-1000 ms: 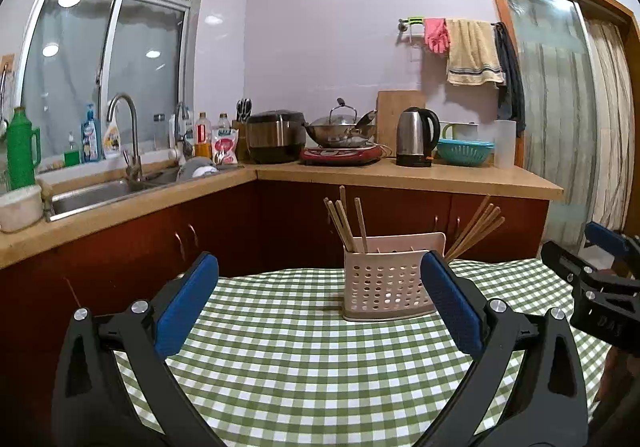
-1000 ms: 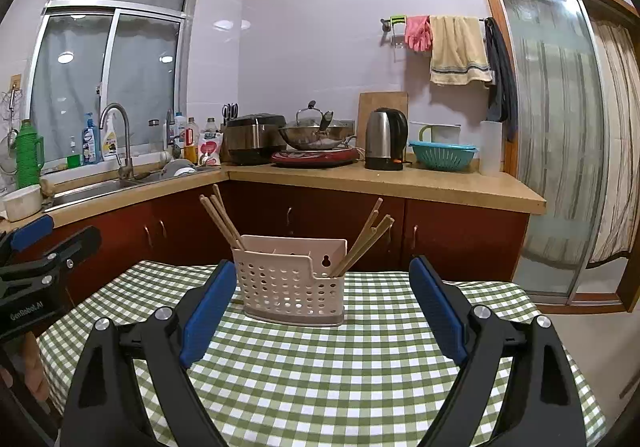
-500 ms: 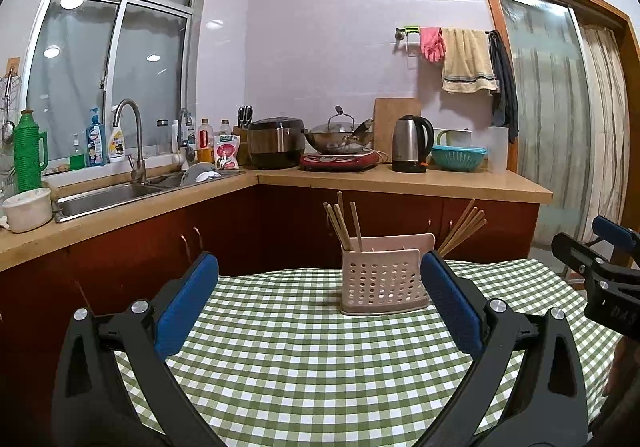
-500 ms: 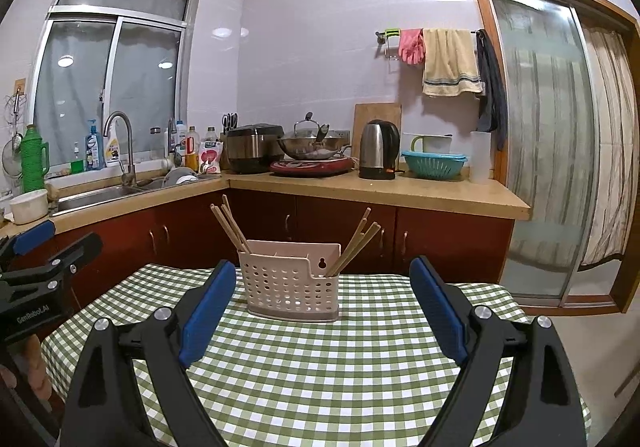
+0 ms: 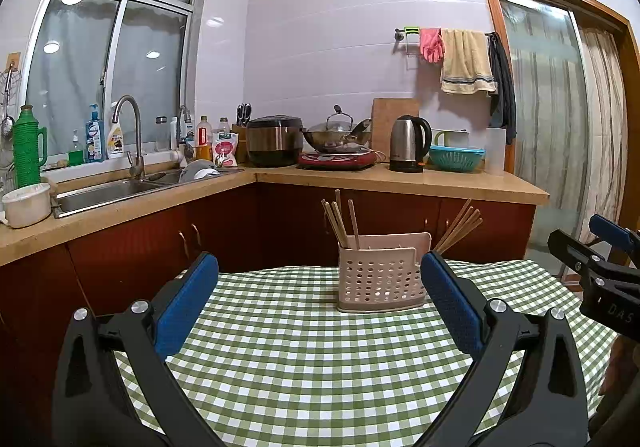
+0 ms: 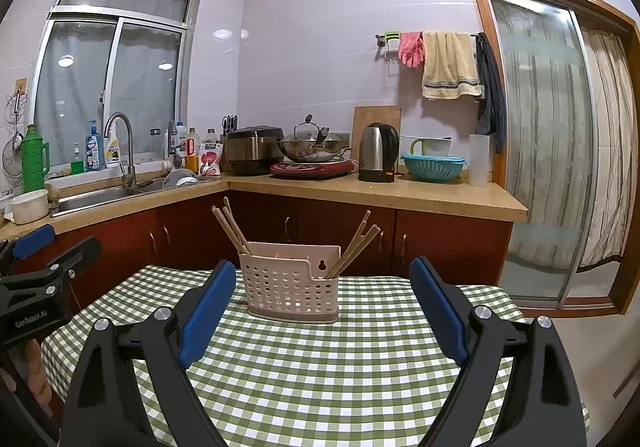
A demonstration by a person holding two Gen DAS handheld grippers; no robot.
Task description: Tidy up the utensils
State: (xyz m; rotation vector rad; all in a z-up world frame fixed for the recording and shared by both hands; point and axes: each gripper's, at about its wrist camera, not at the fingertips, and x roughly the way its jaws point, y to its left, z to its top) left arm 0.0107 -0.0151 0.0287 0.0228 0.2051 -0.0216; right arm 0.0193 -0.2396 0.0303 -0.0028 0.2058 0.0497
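Pale pink plastic, full of round holes, made up the utensil basket (image 5: pixel 380 279), which stood on the green checked tablecloth (image 5: pixel 300 347) ahead of both grippers, just beyond their fingertips. Its perforated wall hid the lower ends of the chopsticks (image 6: pixel 232 225), so only the tops showed: 1 bunch leaned out at the left end, another (image 6: pixel 358 247) at the right. How many compartments it had inside could not be made out.

The left gripper (image 5: pixel 319 299) hung with its blue pads wide apart and nothing between them. The right gripper (image 6: pixel 322 303) was likewise spread wide and held nothing. Each gripper's outer body ran off the bottom of its own view.

Beyond the table, dark red cabinets (image 6: pixel 344 235) blocked the floor from sight. A kettle (image 6: pixel 376 153), a wok (image 6: pixel 312 147) and a teal colander (image 6: pixel 432 167) sat far past the fingers on the counter.
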